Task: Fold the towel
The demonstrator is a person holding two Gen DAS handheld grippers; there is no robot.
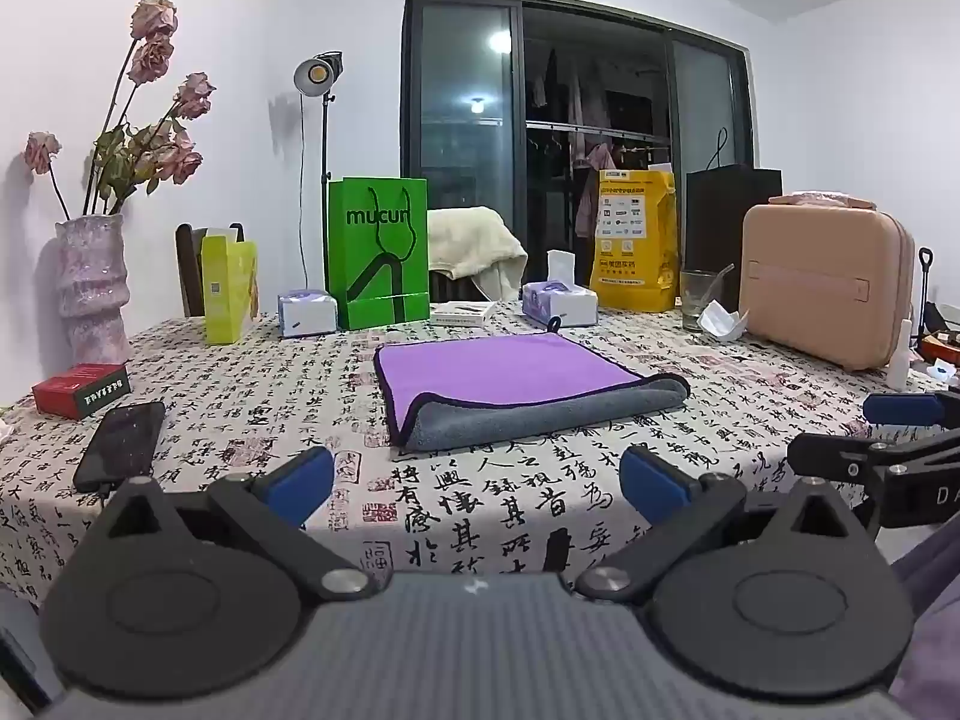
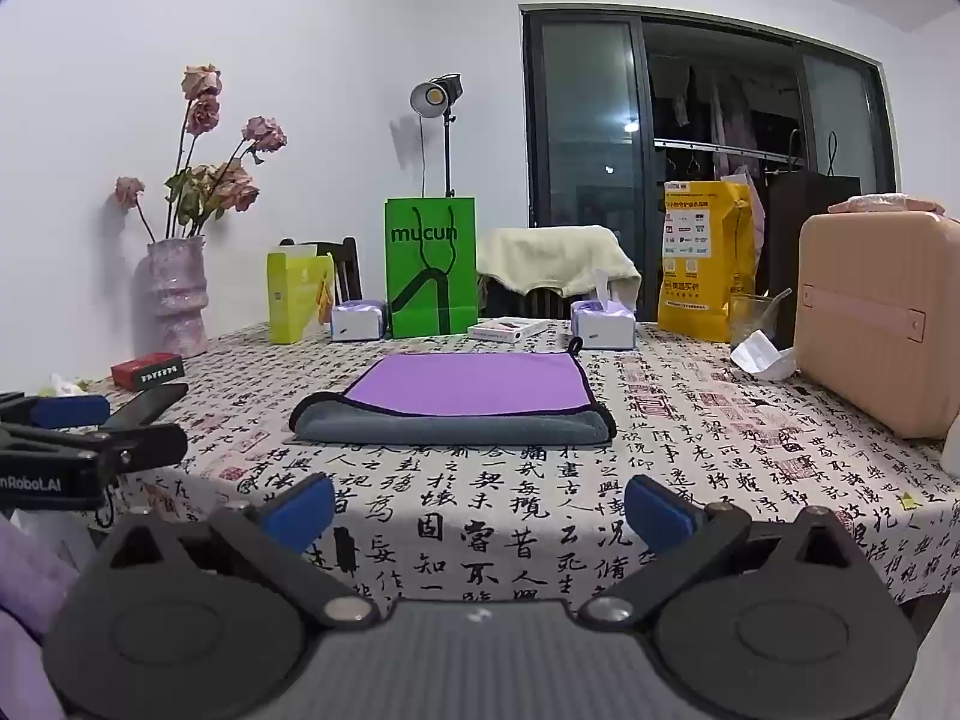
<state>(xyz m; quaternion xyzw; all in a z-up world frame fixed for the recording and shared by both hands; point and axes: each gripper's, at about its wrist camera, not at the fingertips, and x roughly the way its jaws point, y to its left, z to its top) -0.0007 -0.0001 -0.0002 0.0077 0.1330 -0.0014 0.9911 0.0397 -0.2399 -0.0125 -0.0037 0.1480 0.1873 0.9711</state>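
Observation:
A purple towel with a grey underside (image 1: 510, 381) lies folded in the middle of the table, its grey fold along the near edge; it also shows in the right wrist view (image 2: 462, 399). My left gripper (image 1: 474, 480) is open and empty, held back from the towel above the table's near edge. My right gripper (image 2: 477, 507) is open and empty, also short of the towel. The right gripper shows at the right edge of the left wrist view (image 1: 900, 432). The left gripper shows at the left edge of the right wrist view (image 2: 90, 438).
A black phone (image 1: 120, 444) and a red box (image 1: 81, 390) lie at the left. A vase of roses (image 1: 93, 288), a green bag (image 1: 378, 252), tissue boxes (image 1: 558, 303), a glass (image 1: 699, 291) and a pink case (image 1: 828, 285) stand along the back and right.

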